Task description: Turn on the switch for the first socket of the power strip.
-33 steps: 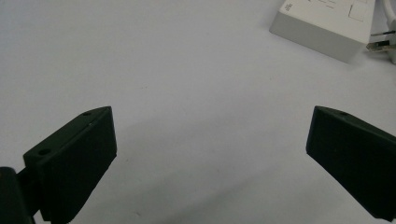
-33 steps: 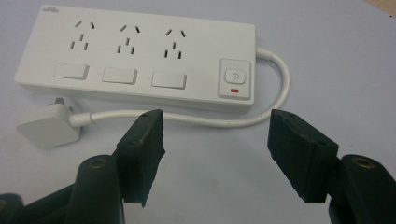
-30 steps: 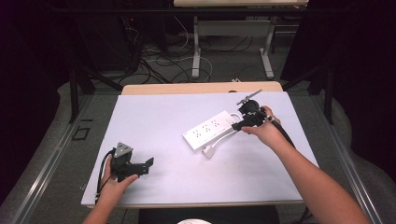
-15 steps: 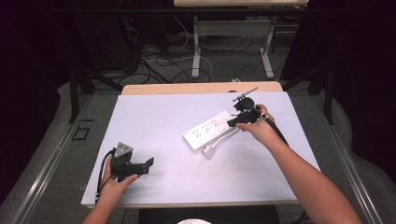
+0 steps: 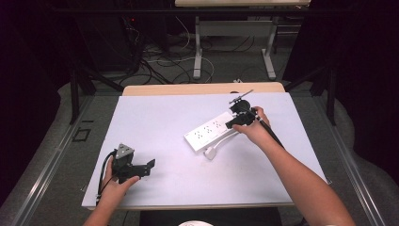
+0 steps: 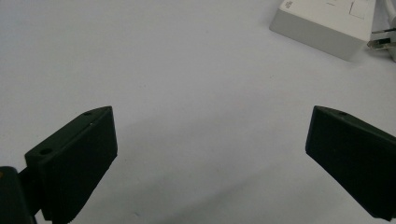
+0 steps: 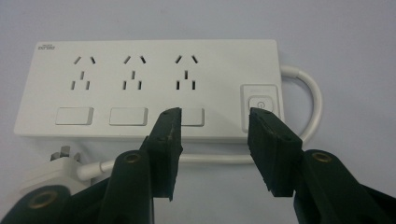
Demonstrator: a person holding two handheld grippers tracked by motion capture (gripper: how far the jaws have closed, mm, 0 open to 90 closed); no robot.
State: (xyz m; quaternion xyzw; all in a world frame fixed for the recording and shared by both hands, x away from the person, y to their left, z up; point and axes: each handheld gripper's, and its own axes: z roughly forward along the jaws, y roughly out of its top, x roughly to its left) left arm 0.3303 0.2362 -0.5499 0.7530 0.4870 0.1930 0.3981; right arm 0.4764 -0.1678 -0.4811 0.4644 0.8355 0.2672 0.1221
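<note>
Smooth white plastic power strip (image 7: 149, 88) — matt table (image 5: 155, 122)

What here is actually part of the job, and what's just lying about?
Part of the job:
- white power strip, with its cord and plug
- right tongs, jaws just been closing, nothing between them yet

Just about:
- left tongs, open over bare table
- cables on the floor beyond the table

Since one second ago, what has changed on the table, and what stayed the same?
The right gripper has shifted slightly left and lower, closer over the switch end of the white power strip. Its jaws have just been closing, with nothing between them yet. The left gripper kept its place, jaws wide open. The power strip, its cord and plug lie as before.
</note>
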